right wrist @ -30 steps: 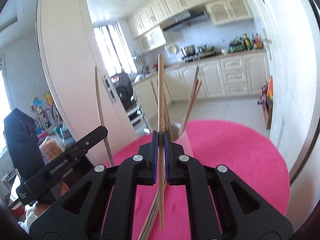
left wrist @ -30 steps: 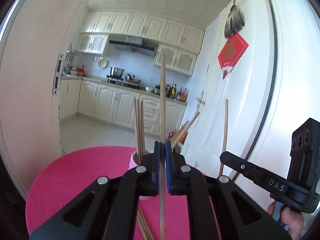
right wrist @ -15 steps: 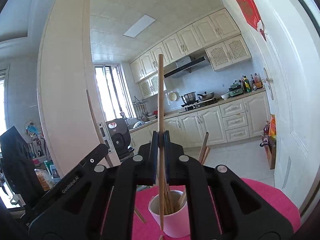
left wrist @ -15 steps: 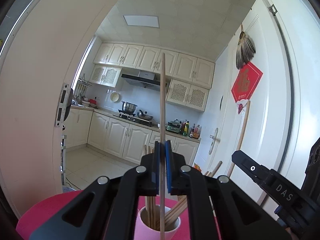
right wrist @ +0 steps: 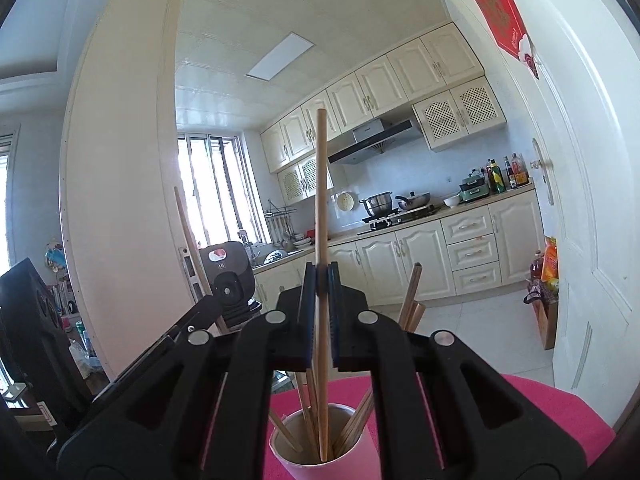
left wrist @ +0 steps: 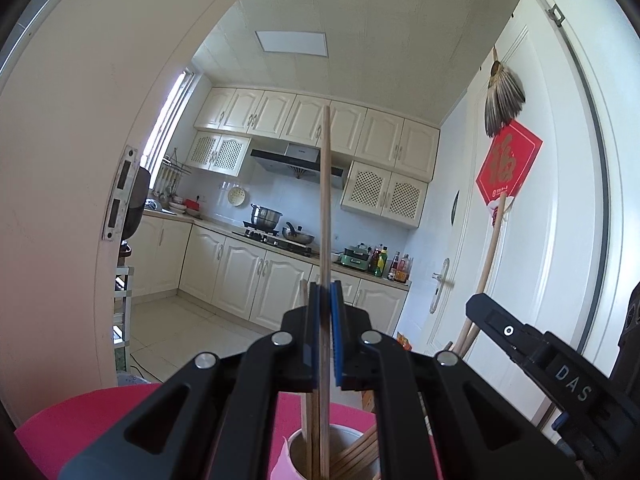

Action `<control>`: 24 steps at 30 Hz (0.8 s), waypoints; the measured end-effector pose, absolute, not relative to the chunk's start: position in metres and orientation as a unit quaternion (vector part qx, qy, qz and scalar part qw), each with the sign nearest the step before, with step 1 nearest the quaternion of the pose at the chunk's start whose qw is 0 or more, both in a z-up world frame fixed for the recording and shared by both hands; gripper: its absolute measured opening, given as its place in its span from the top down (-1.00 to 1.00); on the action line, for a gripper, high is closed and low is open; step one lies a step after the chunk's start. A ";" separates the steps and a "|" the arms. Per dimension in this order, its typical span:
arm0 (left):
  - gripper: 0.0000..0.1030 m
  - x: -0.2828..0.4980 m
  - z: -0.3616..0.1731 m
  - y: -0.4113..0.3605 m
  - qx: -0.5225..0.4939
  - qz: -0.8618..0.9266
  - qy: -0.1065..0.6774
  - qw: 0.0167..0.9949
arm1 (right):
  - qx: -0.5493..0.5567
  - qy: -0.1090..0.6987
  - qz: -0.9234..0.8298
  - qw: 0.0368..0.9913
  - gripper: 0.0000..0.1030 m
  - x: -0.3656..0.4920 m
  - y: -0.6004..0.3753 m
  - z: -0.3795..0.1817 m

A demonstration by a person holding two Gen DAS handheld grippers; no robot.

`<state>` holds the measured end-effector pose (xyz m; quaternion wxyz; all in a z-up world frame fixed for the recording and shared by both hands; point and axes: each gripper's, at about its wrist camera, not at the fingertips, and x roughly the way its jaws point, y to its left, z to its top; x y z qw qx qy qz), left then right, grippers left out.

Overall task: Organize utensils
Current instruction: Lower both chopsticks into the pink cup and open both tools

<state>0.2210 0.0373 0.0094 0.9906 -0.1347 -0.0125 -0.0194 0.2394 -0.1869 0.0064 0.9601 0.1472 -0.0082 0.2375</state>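
Chopsticks are the matter here: each gripper has its blue-padded jaws clamped on one wooden stick, held upright. In the left wrist view, the left gripper (left wrist: 325,292) pinches the left chopstick (left wrist: 326,208), whose lower end reaches down into the pink cup (left wrist: 294,456) at 6 o'clock; other sticks lean inside that cup. The right gripper (left wrist: 496,320) shows at 3 o'clock with its own stick rising past it. In the right wrist view, the right gripper (right wrist: 321,276) grips the right chopstick (right wrist: 321,192), its lower tip inside the cup (right wrist: 320,466) among several loose chopsticks (right wrist: 410,300) leaning toward 1 o'clock. The cup stands on a pink table (right wrist: 560,424). The left gripper (right wrist: 192,320) lies at 9 o'clock.
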 end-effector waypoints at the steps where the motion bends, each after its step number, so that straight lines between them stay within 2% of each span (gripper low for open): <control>1: 0.89 0.221 0.007 0.039 -0.136 -0.021 -0.010 0.990 | 0.148 -0.007 0.239 0.960 0.88 0.239 -0.186 0.005; 13: 0.87 0.233 -0.004 0.034 -0.123 -0.034 0.034 0.991 | 0.150 0.008 0.248 0.957 0.88 0.244 -0.185 -0.003; 14: 0.83 0.234 -0.005 0.033 -0.120 -0.035 0.038 0.991 | 0.149 0.012 0.251 0.956 0.88 0.245 -0.184 -0.004; 16: 0.32 0.234 -0.008 0.033 -0.115 -0.031 0.041 0.992 | 0.143 0.020 0.253 0.957 0.88 0.246 -0.181 -0.006; 24: 0.24 0.229 -0.009 0.033 -0.095 -0.013 0.032 0.995 | 0.137 0.035 0.255 0.957 0.88 0.248 -0.179 -0.009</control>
